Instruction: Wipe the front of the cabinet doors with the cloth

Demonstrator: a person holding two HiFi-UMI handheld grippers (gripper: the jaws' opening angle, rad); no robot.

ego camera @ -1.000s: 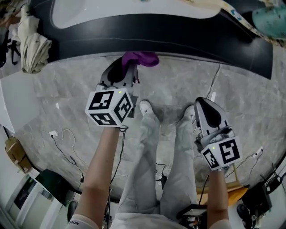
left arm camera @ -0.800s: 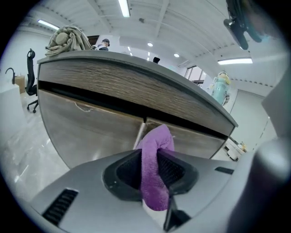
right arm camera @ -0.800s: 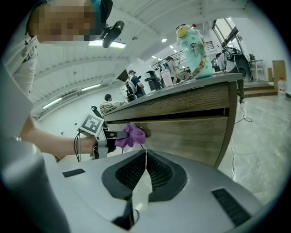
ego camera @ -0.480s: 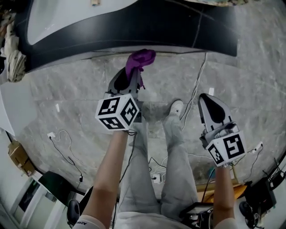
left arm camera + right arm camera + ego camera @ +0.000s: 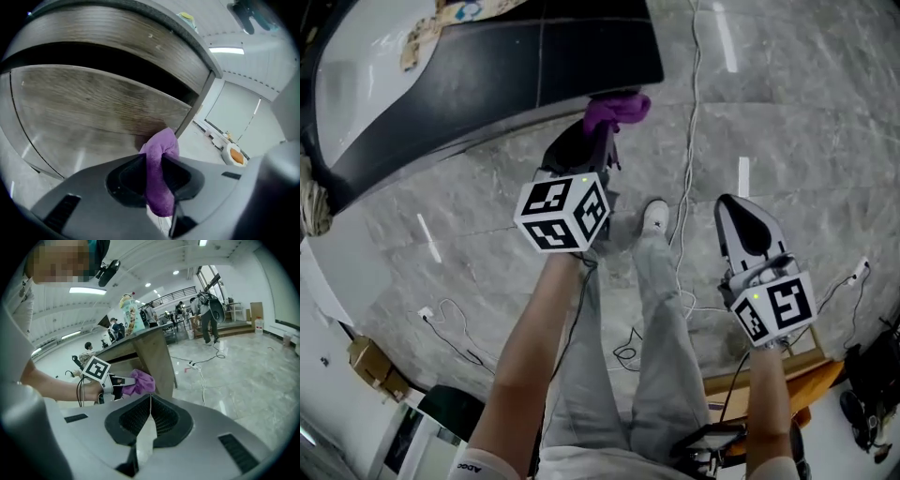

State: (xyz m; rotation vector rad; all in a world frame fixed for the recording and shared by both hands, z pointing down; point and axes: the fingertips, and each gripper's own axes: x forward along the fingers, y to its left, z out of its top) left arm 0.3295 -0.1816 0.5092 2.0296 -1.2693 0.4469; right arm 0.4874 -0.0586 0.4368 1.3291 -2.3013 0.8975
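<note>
Nearest, the right gripper (image 5: 150, 416) has its jaws pressed together with nothing between them; in the head view it hangs out over the floor (image 5: 806, 122) to the person's right, well apart from the cabinet (image 5: 534, 75). The left gripper (image 5: 157, 174) is pinching the purple cloth (image 5: 160, 152), which stands up between the jaws in a folded wad. The wad's tip is up against the wood-grain door (image 5: 93, 108), low down and just beside the cabinet's right corner post (image 5: 197, 105). From above, the left gripper (image 5: 602, 141) reaches forward past the person's shoe (image 5: 654, 216), and the cloth (image 5: 617, 110) sits right at the cabinet's lower right edge. The right gripper view shows the same from the side: the marker cube (image 5: 96, 369) on the left gripper, and the cloth (image 5: 139, 382) against the cabinet front close to its outer corner. A bottle (image 5: 131, 312) with a colourful label stands on the cabinet top near that edge; its print is too small to read. The door runs on to the left of the cloth with a dark gap above it. Right of the corner the grey marble floor lies open, crossed by a white cable (image 5: 694, 141) and a power strip (image 5: 194, 364). Far back in the hall several people (image 5: 206, 310) stand among tables.
</note>
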